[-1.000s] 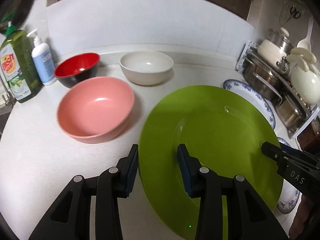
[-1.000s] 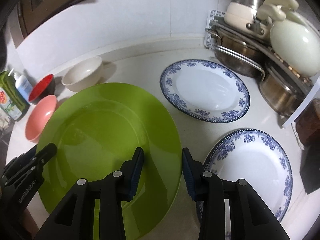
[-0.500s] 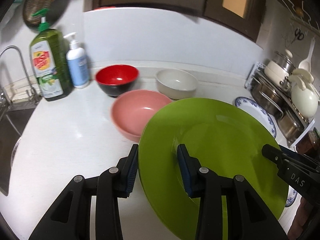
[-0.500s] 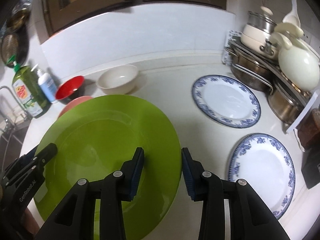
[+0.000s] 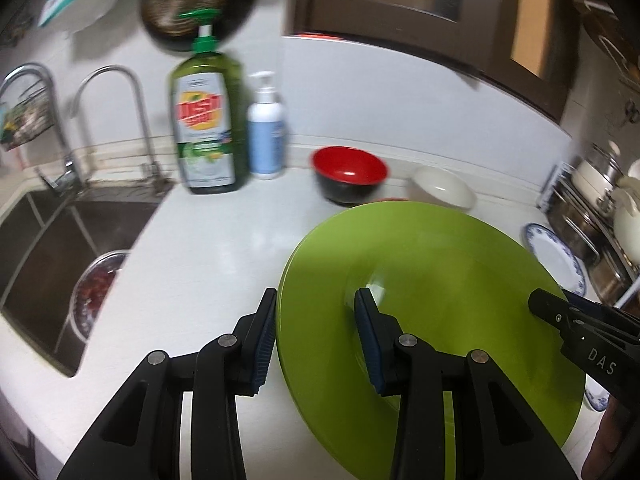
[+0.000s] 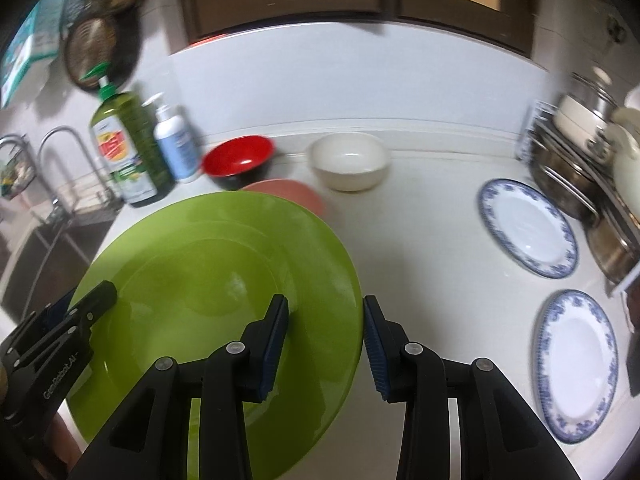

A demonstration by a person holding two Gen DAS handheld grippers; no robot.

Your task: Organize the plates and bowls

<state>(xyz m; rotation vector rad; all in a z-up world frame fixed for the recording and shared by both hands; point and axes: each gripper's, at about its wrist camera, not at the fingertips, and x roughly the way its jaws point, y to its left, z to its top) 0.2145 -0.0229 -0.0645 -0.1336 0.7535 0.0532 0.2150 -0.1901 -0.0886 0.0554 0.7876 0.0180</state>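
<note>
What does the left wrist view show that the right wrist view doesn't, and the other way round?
Only the left wrist view shows the inside of the sink, with a metal bowl in it. Only the right wrist view shows the pink bowl clearly behind the green plate, and the nearer blue-rimmed plate whole. Both show the green plate with the left hand-held gripper and right hand-held gripper each astride its rim, the red bowl, white bowl, soap bottles and pot rack.

Lime-green plate [image 6: 208, 264]; red-black bowl [image 6: 239, 161]; cream bowl [image 6: 350, 162]; blue-floral-rimmed white plates [image 6: 528, 227].
</note>
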